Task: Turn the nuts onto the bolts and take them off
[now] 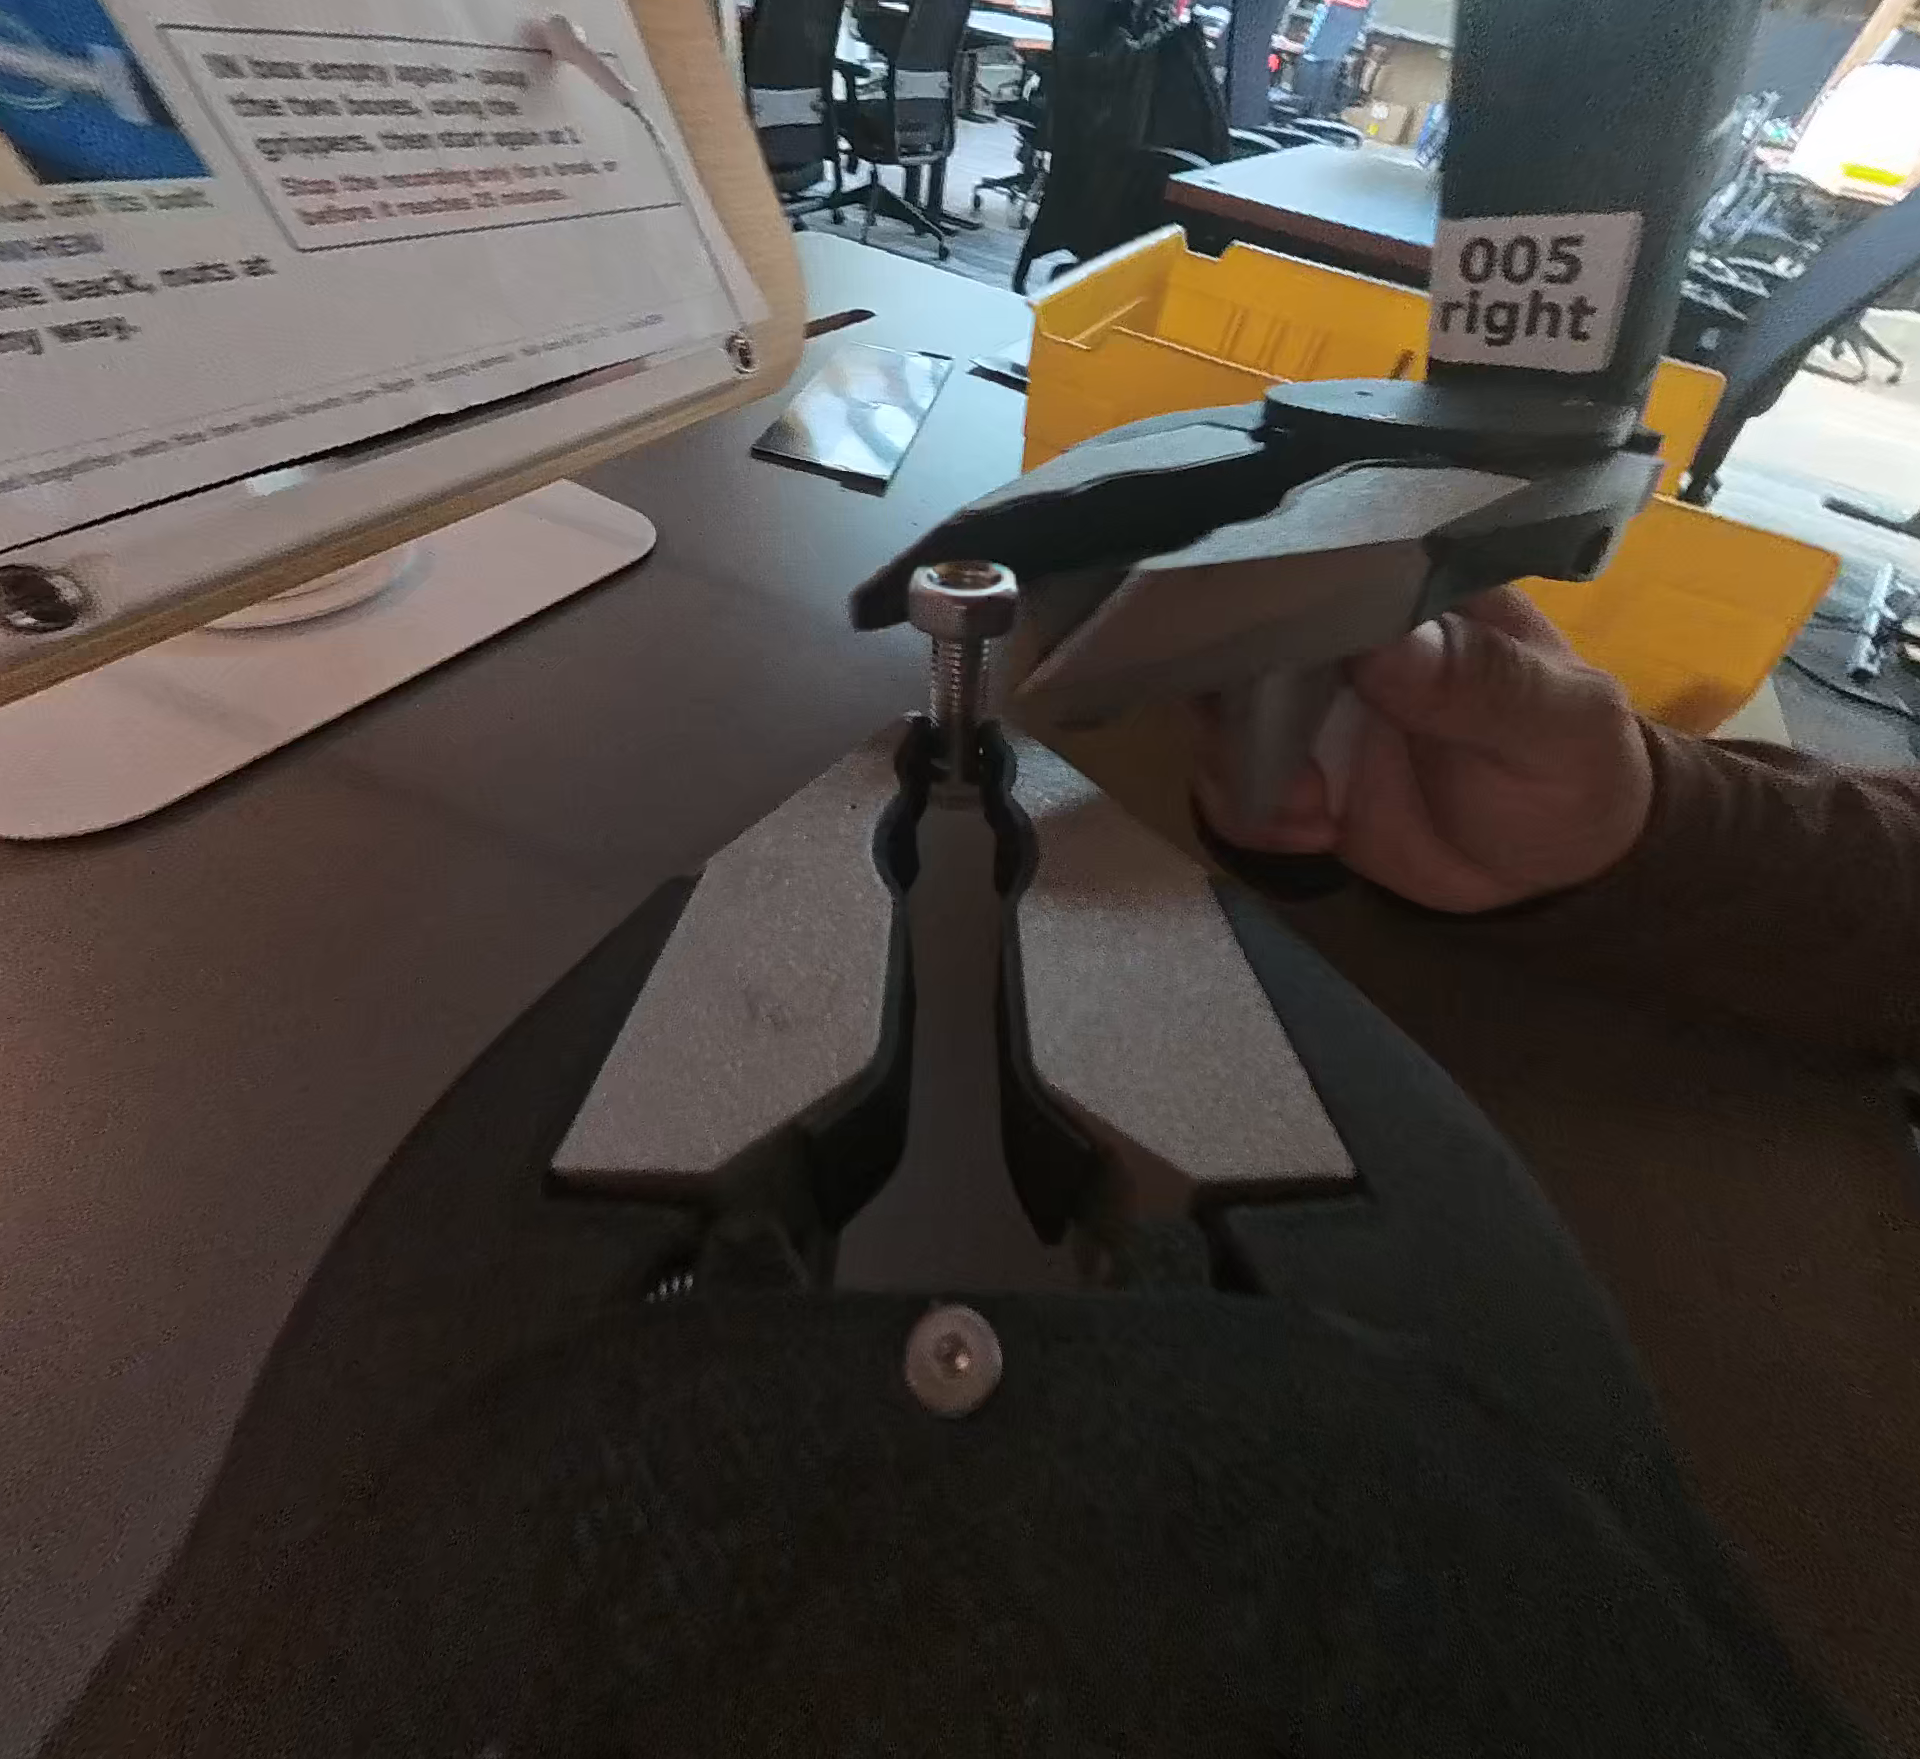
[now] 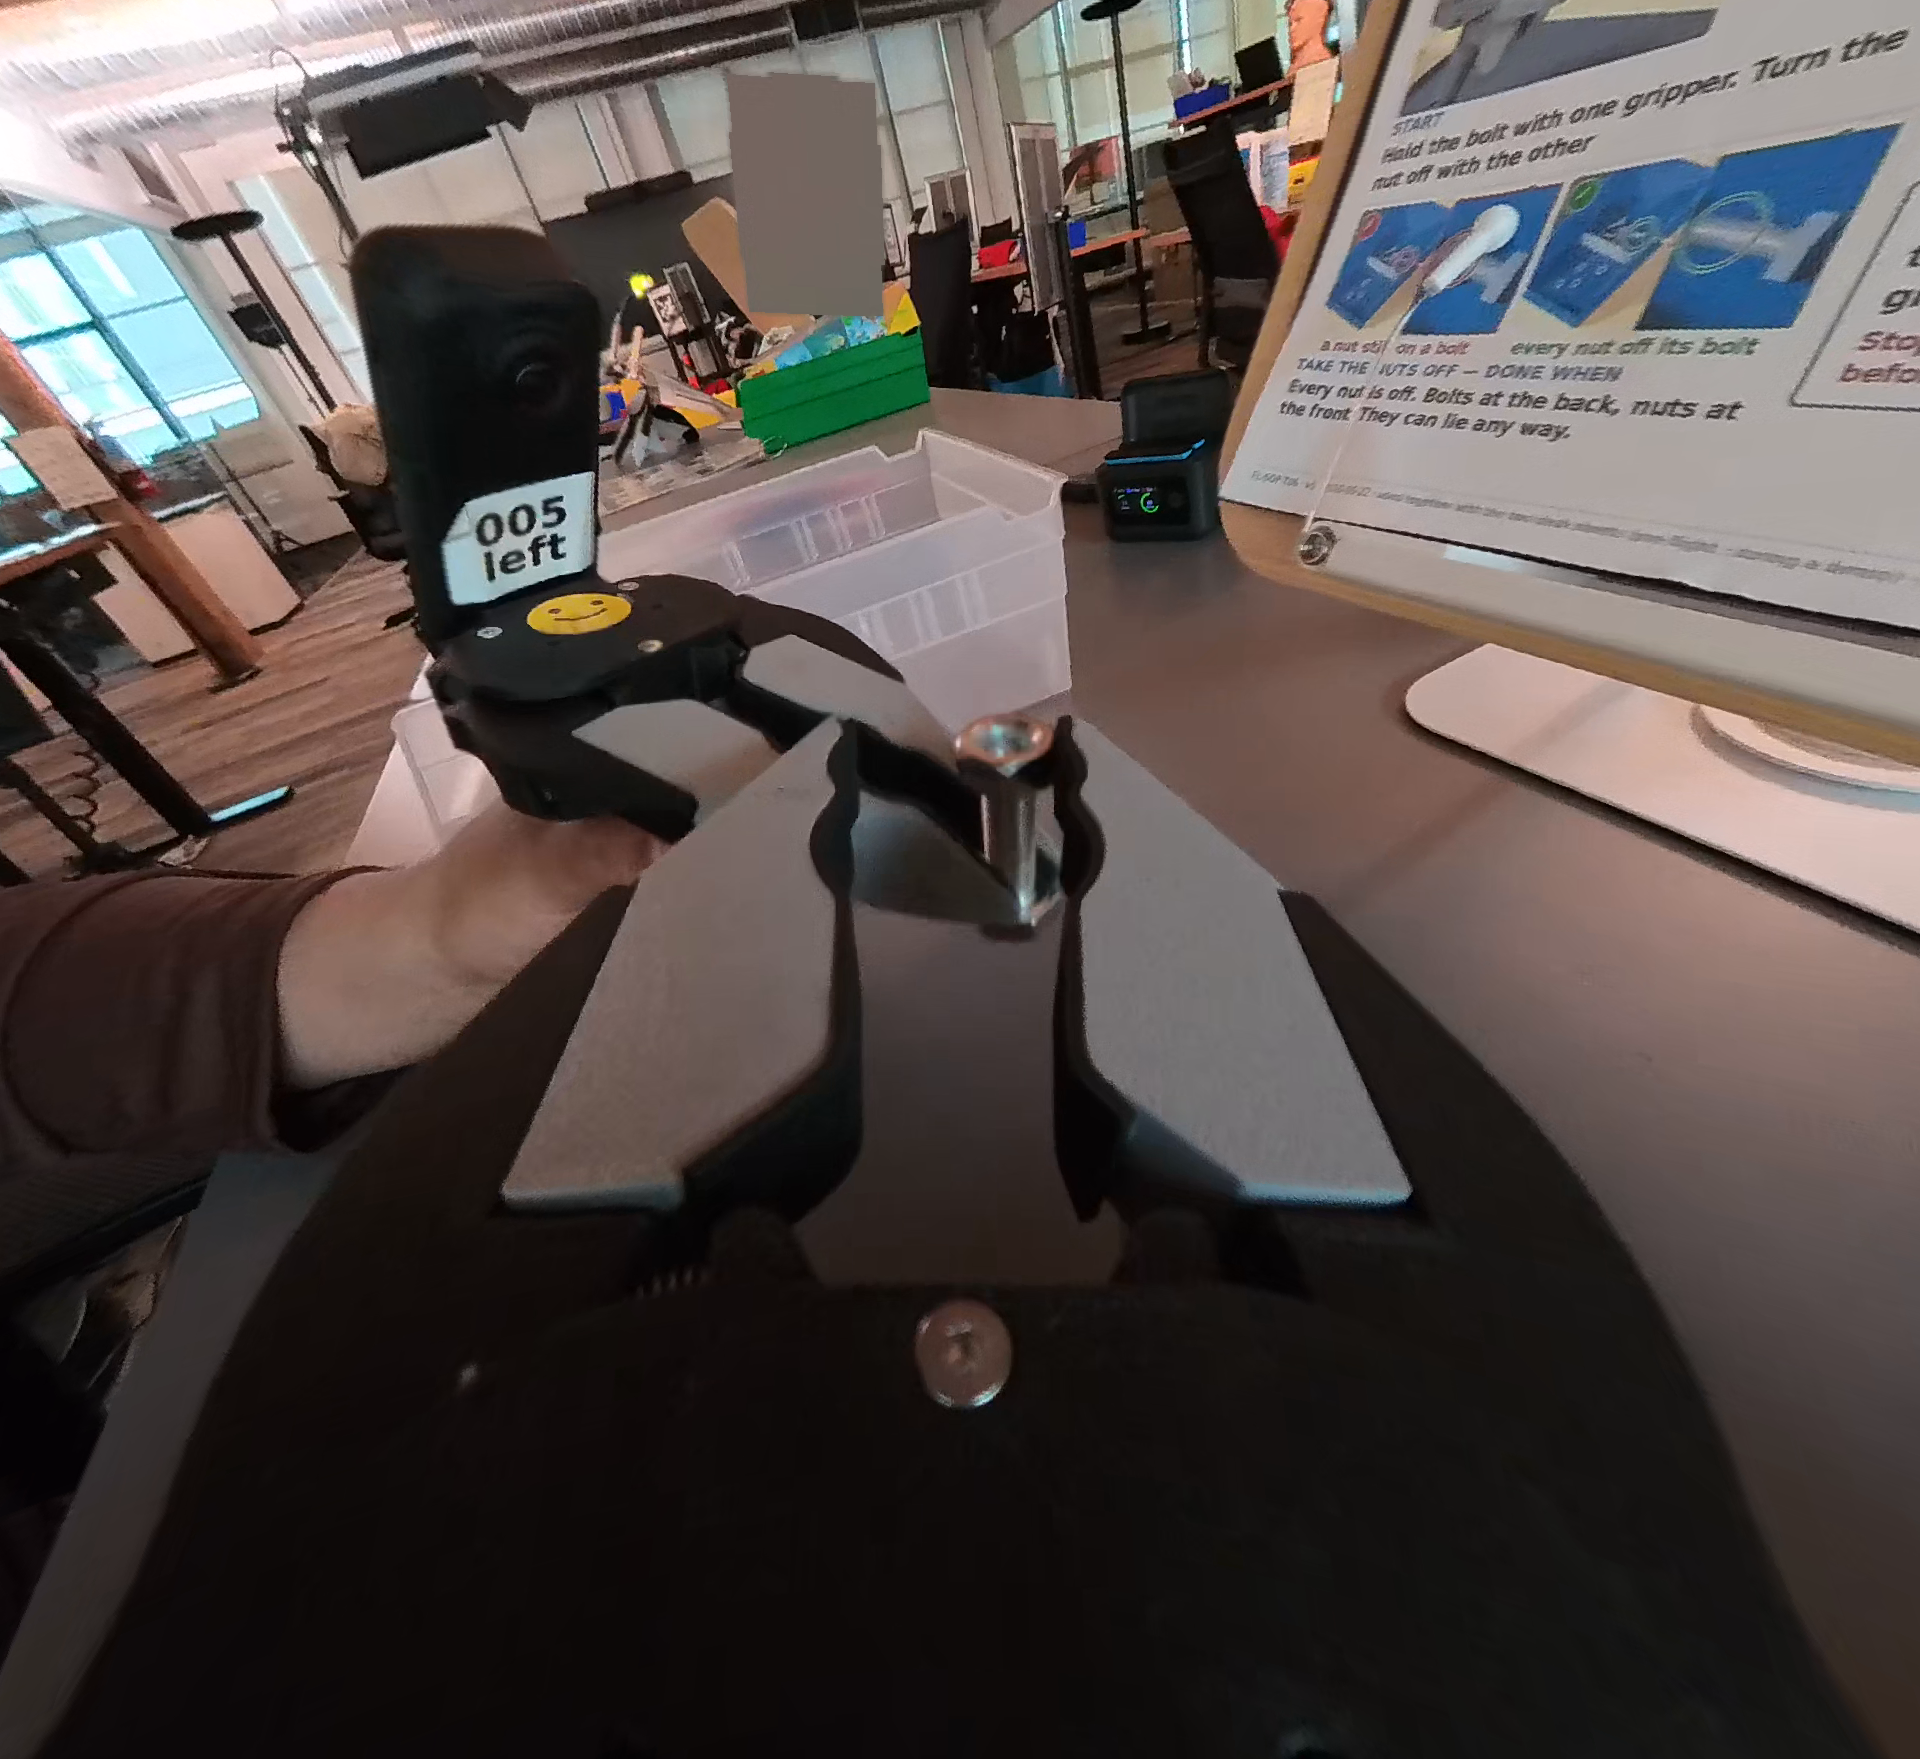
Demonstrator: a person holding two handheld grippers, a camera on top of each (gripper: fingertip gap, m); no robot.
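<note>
In the left wrist view, the left gripper is close to the camera, and its two black fingertips pinch the lower part of a shiny bolt that stands straight up above the dark table. A silver nut sits at the top of the bolt. The right gripper comes in from the right, held by a hand, and its jaws sit on both sides of the nut, narrow and holding it. Farther off on the right is a yellow box, which only this view shows. On the left stands a sign board on a white base. Office chairs are far at the back. In the right wrist view, you look down on the nut from above, between the right gripper's fingertips, with the bolt hanging below it. The left gripper reaches in from the left, held by the other hand, and grips the bolt low down. Only this view shows the clear plastic box behind, a small black device near it, and a green box far away.
</note>
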